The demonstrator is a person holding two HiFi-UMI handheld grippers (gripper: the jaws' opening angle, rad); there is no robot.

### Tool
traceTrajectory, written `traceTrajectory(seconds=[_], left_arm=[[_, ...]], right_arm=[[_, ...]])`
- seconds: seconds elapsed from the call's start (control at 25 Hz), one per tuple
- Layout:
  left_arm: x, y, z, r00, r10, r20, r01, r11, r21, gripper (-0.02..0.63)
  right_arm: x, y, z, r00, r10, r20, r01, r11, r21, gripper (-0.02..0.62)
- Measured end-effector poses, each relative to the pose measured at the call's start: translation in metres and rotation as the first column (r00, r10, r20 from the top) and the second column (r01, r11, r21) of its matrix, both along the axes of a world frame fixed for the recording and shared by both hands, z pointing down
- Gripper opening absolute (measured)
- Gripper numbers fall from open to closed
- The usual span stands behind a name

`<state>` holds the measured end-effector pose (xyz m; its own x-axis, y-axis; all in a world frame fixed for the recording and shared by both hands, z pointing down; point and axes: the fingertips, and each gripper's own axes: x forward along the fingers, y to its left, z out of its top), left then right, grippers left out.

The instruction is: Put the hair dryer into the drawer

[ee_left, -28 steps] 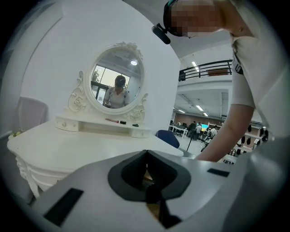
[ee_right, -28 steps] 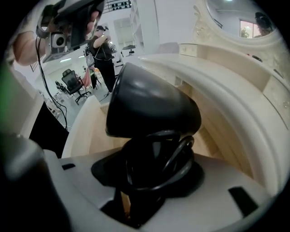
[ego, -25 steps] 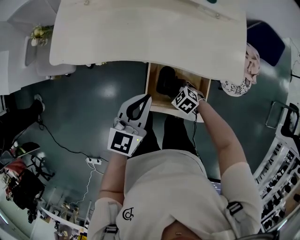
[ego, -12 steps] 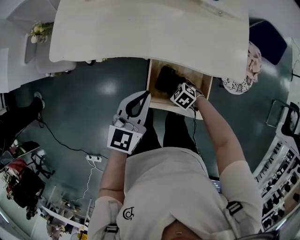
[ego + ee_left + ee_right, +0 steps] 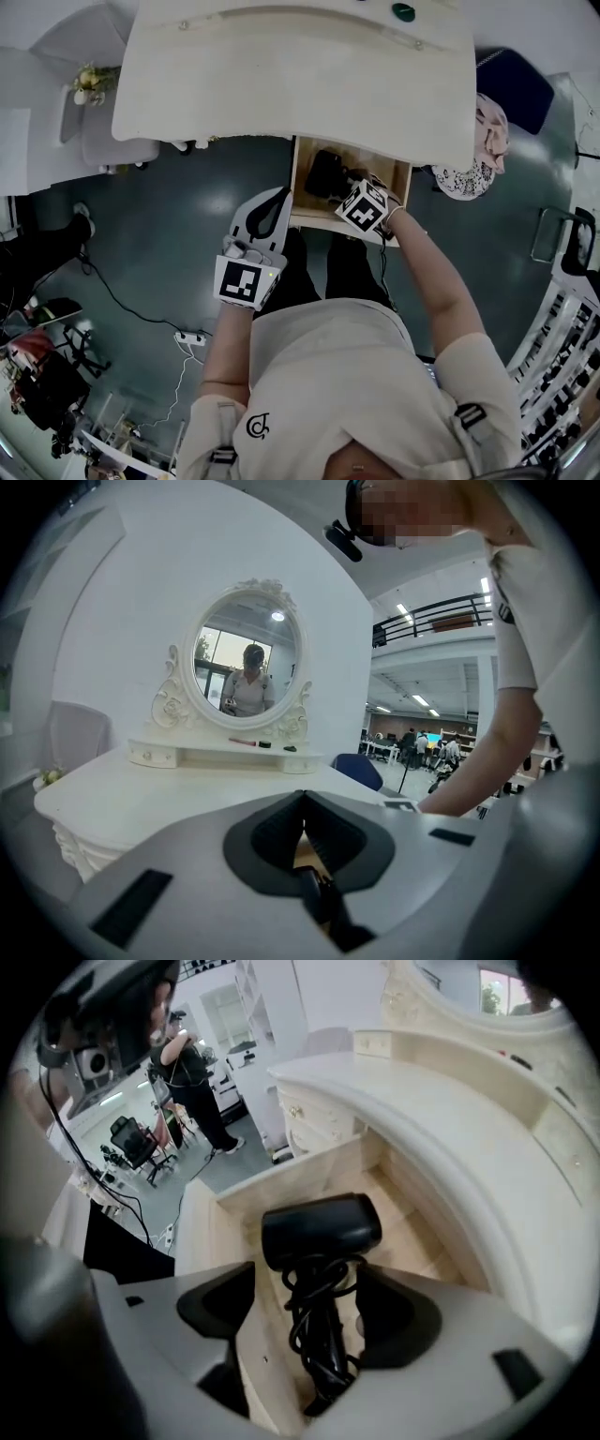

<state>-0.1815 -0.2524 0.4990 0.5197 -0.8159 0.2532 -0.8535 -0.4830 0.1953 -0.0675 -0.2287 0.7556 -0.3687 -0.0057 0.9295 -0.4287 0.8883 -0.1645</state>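
Across the head view's top we see the dressing table (image 5: 281,84); beneath its edge the open drawer (image 5: 297,183) holds the hair dryer (image 5: 319,1232). Our right gripper (image 5: 309,1316) has just been opening, jaws wide astride the dryer without touching it. Our left gripper (image 5: 302,803), centre-left, is closed and empty.

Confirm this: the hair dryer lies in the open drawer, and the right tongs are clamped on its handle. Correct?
Not clamped. The right gripper view shows the right tongs open, their jaws having just been opening, with the hair dryer lying between them untouched in the open drawer.
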Motion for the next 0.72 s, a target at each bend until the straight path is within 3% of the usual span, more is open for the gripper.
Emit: traceTrajectory(seconds=[0.12, 0.2, 0.32, 0.44, 0.56, 0.72], left_arm=[[-0.008, 0.006, -0.001, 0.999, -0.012, 0.030, 0.012, 1.000, -0.019, 0.014], [-0.010, 0.005, -0.007, 0.999, -0.017, 0.043, 0.017, 1.000, -0.011, 0.014], [-0.009, 0.003, -0.016, 0.998, -0.009, 0.064, 0.009, 1.000, 0.009, 0.014], [-0.003, 0.003, -0.025, 0.997, 0.002, 0.081, -0.003, 1.000, 0.015, 0.014], [0.005, 0.000, -0.036, 0.995, 0.036, 0.097, -0.038, 0.999, 0.019, 0.014], [0.011, -0.009, -0.056, 0.992, 0.065, 0.105, -0.071, 0.996, 0.055, 0.014]], right_arm=[[0.000, -0.009, -0.040, 0.998, 0.031, 0.056, -0.037, 0.993, 0.115, 0.299], [0.002, -0.021, -0.067, 0.996, 0.045, 0.079, -0.062, 0.972, 0.227, 0.155], [0.001, -0.035, -0.105, 0.989, 0.066, 0.134, -0.109, 0.933, 0.342, 0.061], [0.002, -0.039, -0.138, 0.976, 0.094, 0.196, -0.167, 0.903, 0.396, 0.014], [0.007, -0.044, -0.172, 0.959, 0.121, 0.255, -0.228, 0.864, 0.450, 0.008], [0.019, -0.054, -0.229, 0.907, 0.172, 0.384, -0.367, 0.771, 0.520, 0.008]])
